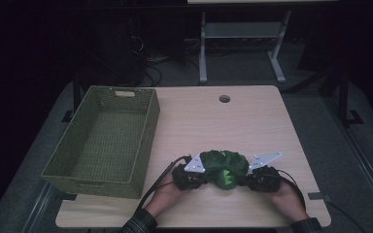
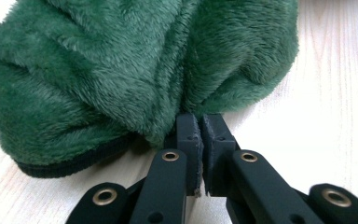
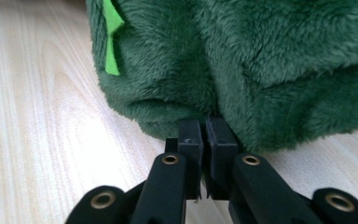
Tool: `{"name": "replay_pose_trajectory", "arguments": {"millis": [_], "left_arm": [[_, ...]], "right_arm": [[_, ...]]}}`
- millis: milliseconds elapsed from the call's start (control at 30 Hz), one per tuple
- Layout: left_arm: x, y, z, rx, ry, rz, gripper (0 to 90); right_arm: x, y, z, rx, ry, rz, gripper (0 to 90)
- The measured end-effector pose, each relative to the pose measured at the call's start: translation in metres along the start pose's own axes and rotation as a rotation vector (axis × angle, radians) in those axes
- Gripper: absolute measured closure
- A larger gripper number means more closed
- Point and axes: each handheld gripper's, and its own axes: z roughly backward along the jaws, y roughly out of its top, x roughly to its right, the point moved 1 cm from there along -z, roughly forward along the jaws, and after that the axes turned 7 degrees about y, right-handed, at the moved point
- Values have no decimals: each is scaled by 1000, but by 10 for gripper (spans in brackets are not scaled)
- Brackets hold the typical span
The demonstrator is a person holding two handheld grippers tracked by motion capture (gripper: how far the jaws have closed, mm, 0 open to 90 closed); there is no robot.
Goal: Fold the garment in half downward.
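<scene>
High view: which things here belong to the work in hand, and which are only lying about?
In the work:
- green plush garment, bunched on the table
- left gripper, pinching its fleece
- right gripper, pinching the other side

Lying about:
- woven basket, untouched, perhaps where it goes
- desk frame on the floor behind

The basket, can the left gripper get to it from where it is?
Probably yes. The basket sits just beside the left gripper, with bare table between. But that gripper is pinching the green fluffy cloth, so the cloth would come along.

Dim room, grey floor (image 1: 243,68), white-legged bench (image 1: 243,29) behind the wooden table (image 1: 252,121).
</scene>
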Motion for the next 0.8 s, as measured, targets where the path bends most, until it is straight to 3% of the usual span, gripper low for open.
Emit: {"name": "replay_pose_trajectory", "arguments": {"millis": [133, 400, 600, 667, 800], "left_arm": [[1, 1, 6, 32, -10, 30, 769], [6, 5, 23, 70, -10, 30, 681], [9, 2, 36, 70, 7, 24, 603], [9, 3, 41, 82, 15, 28, 622], [5, 13, 46, 105, 28, 42, 744]], "right_arm": [[-3, 0, 6, 36, 0, -7, 668], [-13, -4, 21, 85, -34, 3, 543], [-18, -11, 31, 100, -40, 15, 552], [-19, -12, 34, 107, -43, 16, 570], [-16, -6, 44, 138, -56, 23, 697]]}}
